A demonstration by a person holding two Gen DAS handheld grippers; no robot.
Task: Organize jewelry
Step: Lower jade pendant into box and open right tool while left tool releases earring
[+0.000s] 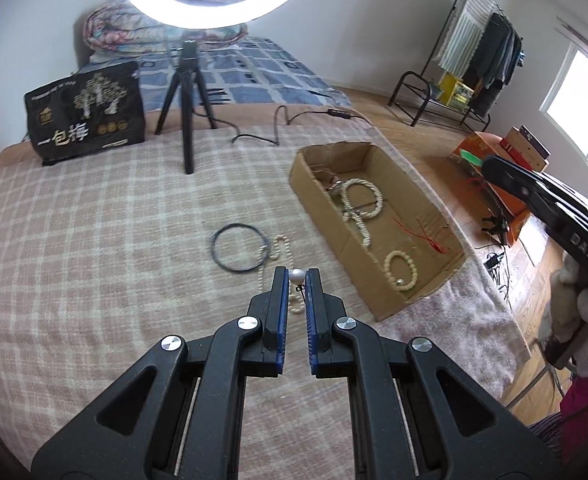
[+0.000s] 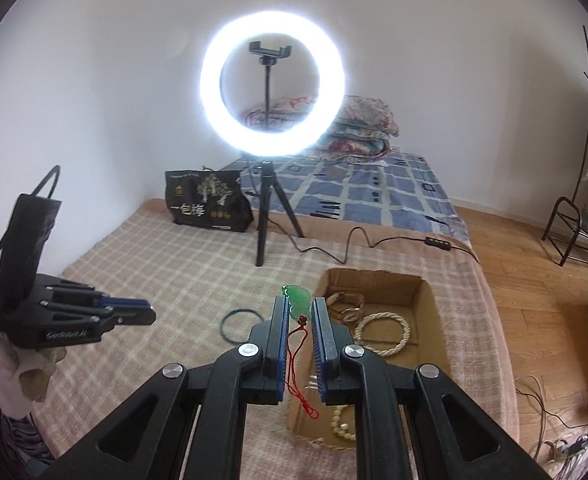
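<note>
My left gripper (image 1: 296, 277) is shut on a large white pearl (image 1: 296, 276), held above the checked blanket; a thin piece with small beads dangles from it. Below lie a dark ring bangle (image 1: 240, 252) and a pearl necklace (image 1: 284, 250). To the right sits a cardboard box (image 1: 414, 300) holding bead necklaces (image 1: 360, 200) and a bead bracelet (image 1: 401, 274). My right gripper (image 2: 300, 304) is shut on a green jade pendant (image 2: 299, 298), whose red cord (image 2: 298, 364) hangs down over the box (image 2: 422, 292). The left gripper (image 2: 134, 312) shows at the left of the right wrist view.
A ring light (image 2: 272, 84) on a black tripod (image 2: 268, 216) stands at the back of the blanket, its cable (image 2: 350, 244) trailing right. A black printed bag (image 2: 206, 200) sits beside it. A clothes rack (image 1: 478, 52) and orange boxes (image 1: 498, 168) stand on the wooden floor.
</note>
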